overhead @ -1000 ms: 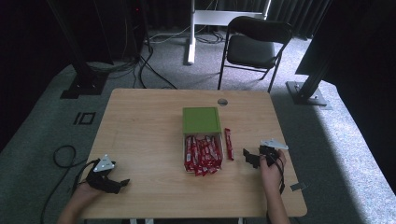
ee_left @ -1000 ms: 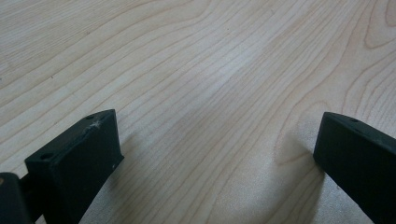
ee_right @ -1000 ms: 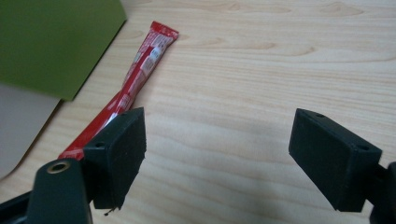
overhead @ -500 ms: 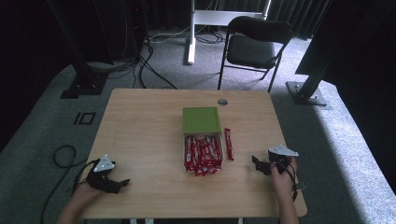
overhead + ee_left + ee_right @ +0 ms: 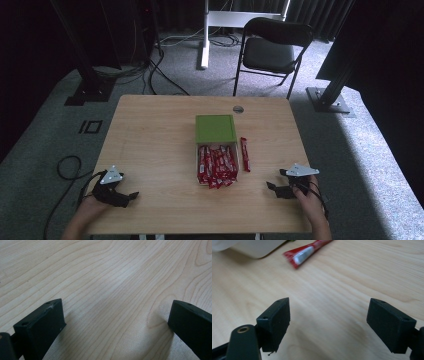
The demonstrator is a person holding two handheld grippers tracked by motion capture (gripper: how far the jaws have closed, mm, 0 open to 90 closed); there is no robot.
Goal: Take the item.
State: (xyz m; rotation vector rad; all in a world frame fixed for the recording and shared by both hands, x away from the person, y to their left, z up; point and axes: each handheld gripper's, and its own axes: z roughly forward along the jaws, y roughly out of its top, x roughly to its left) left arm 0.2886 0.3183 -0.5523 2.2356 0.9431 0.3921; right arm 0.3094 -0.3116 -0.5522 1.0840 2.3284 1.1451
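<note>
A white box [image 5: 239, 159] in the middle of the wooden table [image 5: 150, 140] holds several red snack bars [image 5: 216, 164], and its green lid [image 5: 215, 128] covers the far half. One loose red bar [image 5: 245, 154] [image 5: 308, 251] lies on the table just right of the box. My right gripper [image 5: 276, 186] [image 5: 328, 317] rests open near the front right corner, with only bare wood between its jaws. My left gripper [image 5: 129, 196] [image 5: 117, 315] rests open near the front left edge, nothing in it.
A small round metal grommet [image 5: 238, 109] sits in the table near its far edge. A black folding chair [image 5: 272, 47] stands beyond the table. Cables [image 5: 65, 167] trail on the carpet at the left. Dark stand bases [image 5: 330, 100] flank the table.
My right gripper has drawn back from beside the loose bar toward the front right corner and lowered to the table. The left gripper has stayed put.
</note>
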